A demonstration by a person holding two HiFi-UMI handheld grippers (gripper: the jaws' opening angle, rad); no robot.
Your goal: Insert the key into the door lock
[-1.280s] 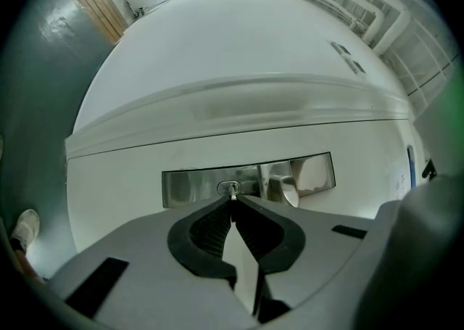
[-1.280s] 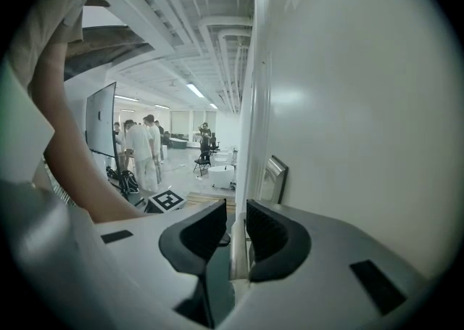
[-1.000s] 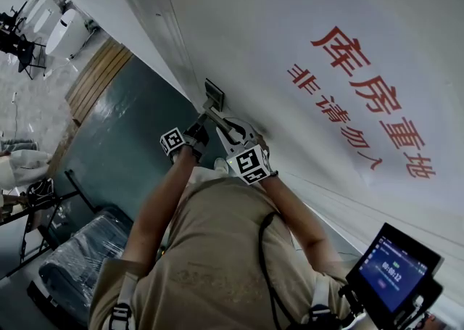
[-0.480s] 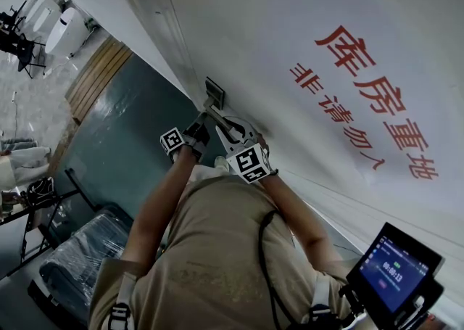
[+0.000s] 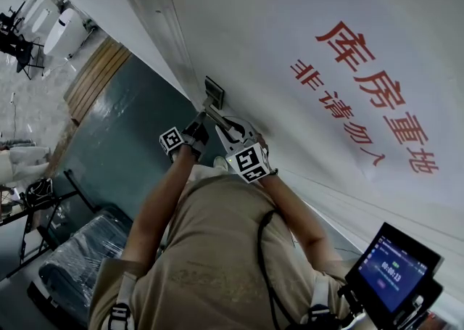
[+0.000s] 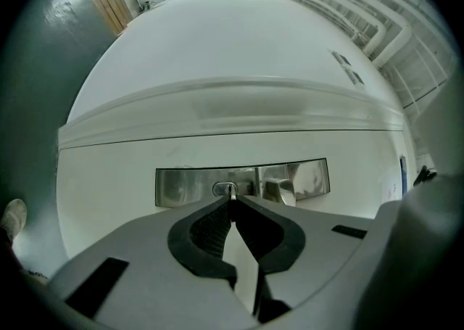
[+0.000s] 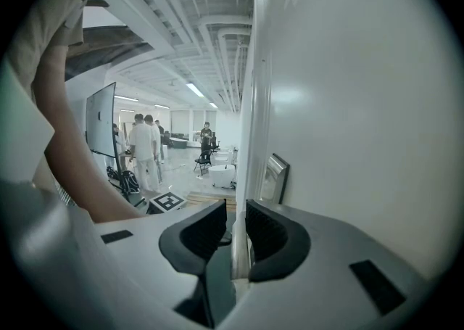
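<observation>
My left tool (image 6: 230,204) is clenched on the key (image 6: 230,193), which pokes out just past the fingertips. Its tip is right at the keyhole (image 6: 222,189) in the steel lock plate (image 6: 181,187) on the white door (image 6: 217,67) (how deep it sits, I can't tell). The key's long axis runs straight along the tool's own line, tip toward the door, and I see the blade edge-on. My right tool (image 7: 235,212), just beside the left one, looks closed around the lever handle (image 7: 240,249) of that same plate.
</observation>
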